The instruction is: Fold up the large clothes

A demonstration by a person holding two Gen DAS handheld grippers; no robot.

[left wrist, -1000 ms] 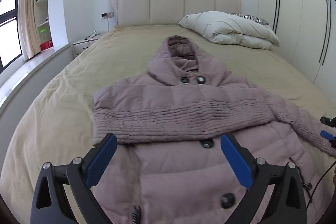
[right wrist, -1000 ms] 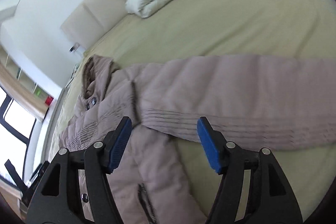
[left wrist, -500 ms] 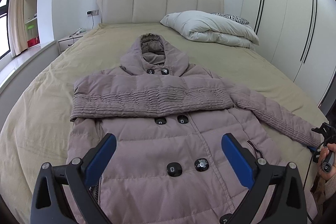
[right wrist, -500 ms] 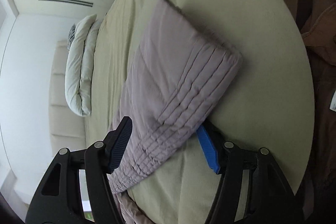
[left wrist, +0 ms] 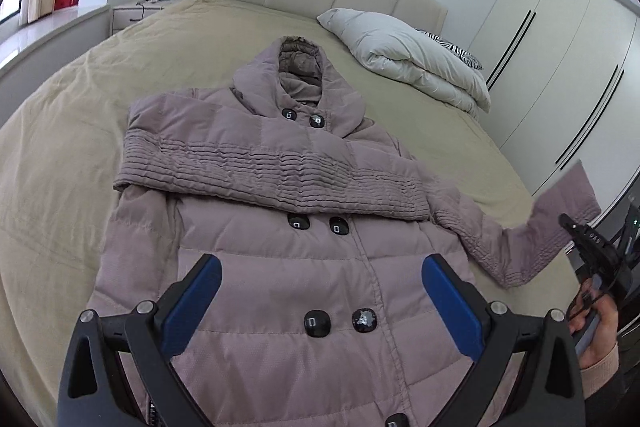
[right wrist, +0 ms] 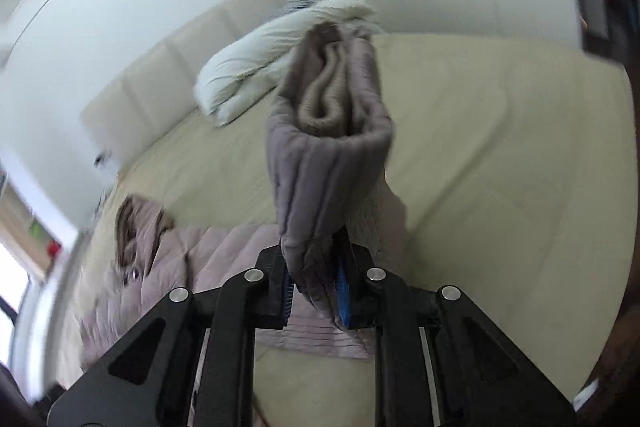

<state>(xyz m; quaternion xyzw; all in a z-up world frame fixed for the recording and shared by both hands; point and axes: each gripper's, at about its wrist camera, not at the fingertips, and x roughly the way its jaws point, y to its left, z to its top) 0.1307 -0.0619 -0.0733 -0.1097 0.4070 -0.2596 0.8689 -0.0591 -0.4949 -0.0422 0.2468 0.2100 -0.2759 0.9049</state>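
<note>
Wide tan bed [left wrist: 80, 131], headboard at the far end, white duvet [left wrist: 408, 55] folded at the far right corner, wardrobe [left wrist: 568, 47] along the right side. Mauve hooded coat [left wrist: 312, 267] spread face up mid-bed, hood toward the headboard, one sleeve folded across the chest; hem cut off by the lower frame edge. Other sleeve [left wrist: 552, 223] raised off the bed at the right, cuff in the air; half a second ago flat on the bed. Right wrist view blurred; cuff [right wrist: 328, 155] filling the centre, hiding part of the duvet. Right gripper [right wrist: 314, 291] clamped on the cuff, blue pads nearly together with fabric between; half a second ago spread around it. Left gripper [left wrist: 320, 301] spread wide, holding nothing, hovering over the coat's lower front. Bare bedding left of the coat and between hood and headboard; right edge of the bed close to the lifted sleeve.
</note>
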